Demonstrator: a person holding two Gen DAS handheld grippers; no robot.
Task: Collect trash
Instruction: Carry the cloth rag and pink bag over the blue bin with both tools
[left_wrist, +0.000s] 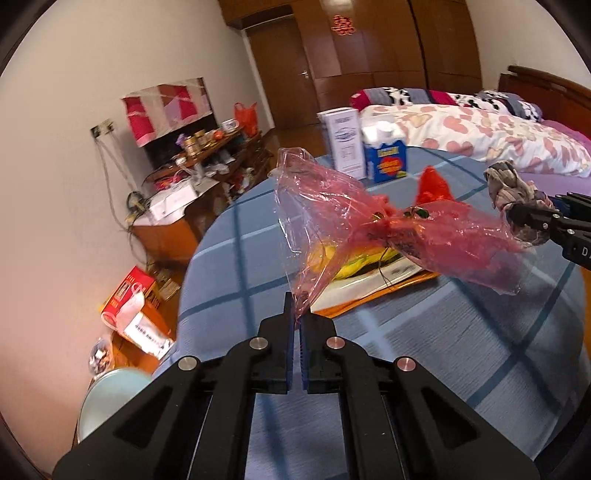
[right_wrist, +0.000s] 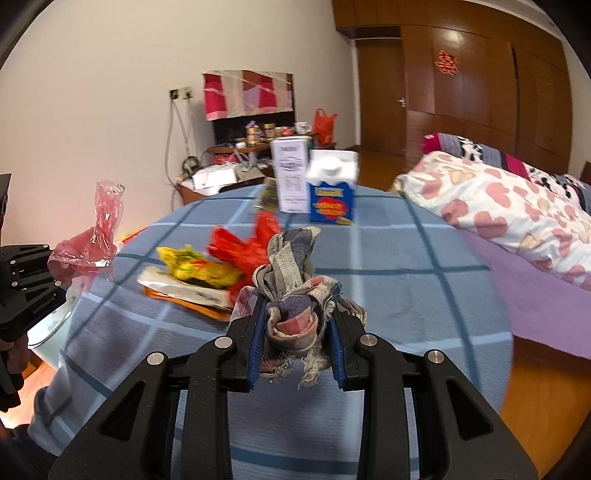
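Observation:
My left gripper (left_wrist: 297, 314) is shut on the edge of a thin pink plastic bag (left_wrist: 369, 218) and holds it up over the round blue checked table (left_wrist: 424, 350). The bag also shows in the right wrist view (right_wrist: 92, 240) at the far left, with the left gripper (right_wrist: 48, 273) under it. My right gripper (right_wrist: 295, 317) is shut on a crumpled checked rag (right_wrist: 291, 291) above the table (right_wrist: 406, 295); the rag and right gripper (left_wrist: 517, 218) appear at the right of the left wrist view. A yellow wrapper (right_wrist: 199, 267) and red plastic (right_wrist: 243, 243) lie on papers (right_wrist: 184, 291).
A white carton (right_wrist: 291, 173) and a blue-and-white carton (right_wrist: 332, 188) stand at the table's far side. A bed with a heart-print quilt (right_wrist: 498, 214) is on the right. A cluttered wooden side table (left_wrist: 192, 166) stands by the wall. A pale blue bin (left_wrist: 107, 398) sits beside the table.

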